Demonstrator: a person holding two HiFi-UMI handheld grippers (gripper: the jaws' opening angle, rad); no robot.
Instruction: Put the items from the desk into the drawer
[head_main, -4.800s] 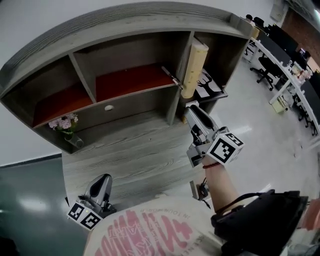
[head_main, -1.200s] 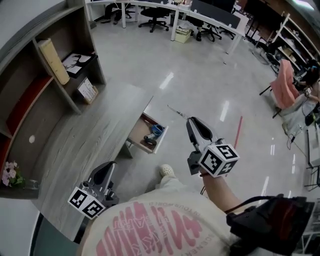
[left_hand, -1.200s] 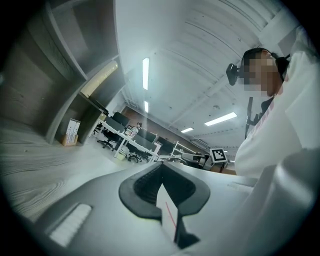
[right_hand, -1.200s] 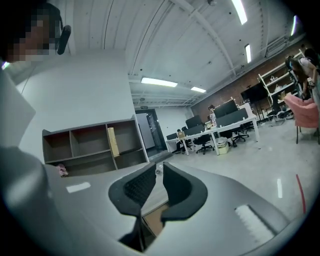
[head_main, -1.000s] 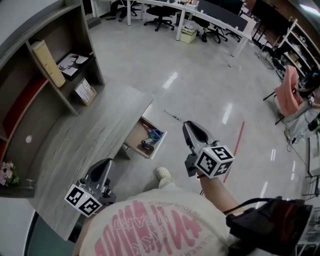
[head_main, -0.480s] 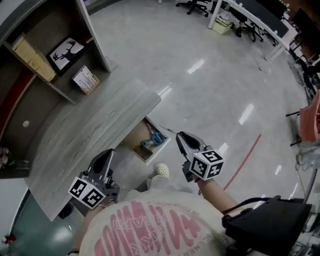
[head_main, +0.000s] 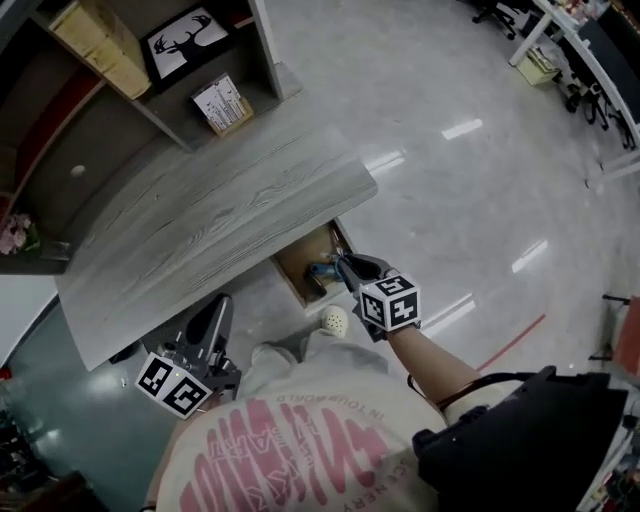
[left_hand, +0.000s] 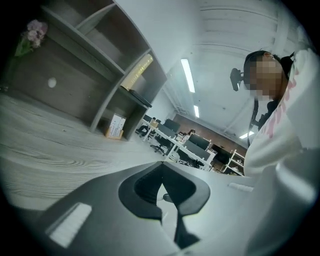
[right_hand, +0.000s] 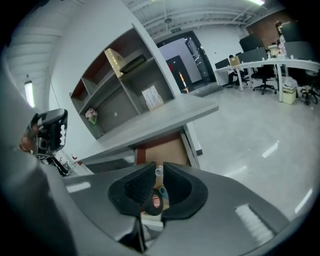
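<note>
Head view: the right gripper (head_main: 341, 262) hangs over the open drawer (head_main: 298, 260), and the left gripper (head_main: 222, 302) is well left of the drawer.

Left gripper view: its jaws are together, with nothing between them.

Right gripper view: its jaws are narrow and pinch a thin stick (right_hand: 158, 171) above the drawer's tape roll (right_hand: 153, 203).

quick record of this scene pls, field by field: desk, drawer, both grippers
desk: grey wood top, shelves behind
drawer: open under the desk's edge; blue item and black tape roll inside
right gripper: over the drawer, jaws shut on a thin item
left gripper: low beside the desk, jaws together, nothing between them
</note>
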